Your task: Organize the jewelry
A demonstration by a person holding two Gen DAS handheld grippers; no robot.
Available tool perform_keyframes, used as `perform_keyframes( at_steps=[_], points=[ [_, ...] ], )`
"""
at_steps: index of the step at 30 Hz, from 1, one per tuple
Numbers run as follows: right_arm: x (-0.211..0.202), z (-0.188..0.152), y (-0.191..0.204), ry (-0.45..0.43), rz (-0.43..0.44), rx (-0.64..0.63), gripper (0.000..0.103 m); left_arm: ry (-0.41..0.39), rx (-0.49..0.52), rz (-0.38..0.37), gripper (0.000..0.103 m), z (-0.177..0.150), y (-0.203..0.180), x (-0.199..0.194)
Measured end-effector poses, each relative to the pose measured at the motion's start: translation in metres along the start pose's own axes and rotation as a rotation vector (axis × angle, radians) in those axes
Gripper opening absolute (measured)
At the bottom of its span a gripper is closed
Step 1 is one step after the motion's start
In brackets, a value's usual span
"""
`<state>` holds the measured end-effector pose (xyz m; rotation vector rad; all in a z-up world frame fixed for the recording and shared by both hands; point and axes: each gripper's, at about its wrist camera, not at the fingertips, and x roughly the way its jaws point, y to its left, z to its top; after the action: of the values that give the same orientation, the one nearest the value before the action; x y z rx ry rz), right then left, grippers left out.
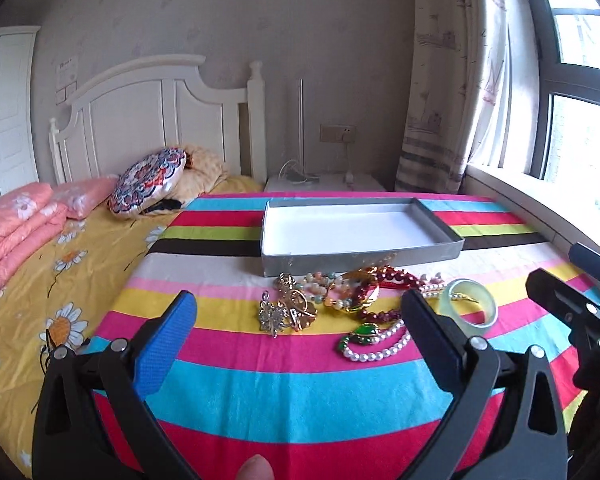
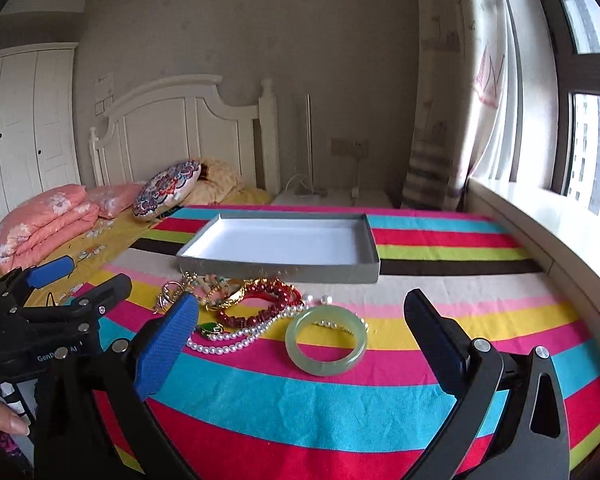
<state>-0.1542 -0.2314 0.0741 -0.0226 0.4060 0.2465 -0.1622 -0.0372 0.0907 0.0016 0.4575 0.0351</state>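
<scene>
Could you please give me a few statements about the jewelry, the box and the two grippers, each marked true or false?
1. The grey box has nothing in it. True.
2. The jade bangle lies inside the box. False: it lies on the striped cloth, nearer than the box.
3. The left gripper is shut on the pearl necklace. False: its jaws are wide open and hold nothing.
4. The right gripper is open. True.
5. The red bead bracelet lies in the jewelry pile in front of the box. True.
</scene>
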Motion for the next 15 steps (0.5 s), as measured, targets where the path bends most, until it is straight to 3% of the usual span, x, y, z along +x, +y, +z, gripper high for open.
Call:
perform_keyframes(
  at_steps=[15],
  points=[
    [-0.012, -0.004, 0.013, -0.031, 0.031, -0.019, 0.099, -0.033, 0.018, 0.007, 0.101, -0.002, -0.007, -0.016]
  ],
)
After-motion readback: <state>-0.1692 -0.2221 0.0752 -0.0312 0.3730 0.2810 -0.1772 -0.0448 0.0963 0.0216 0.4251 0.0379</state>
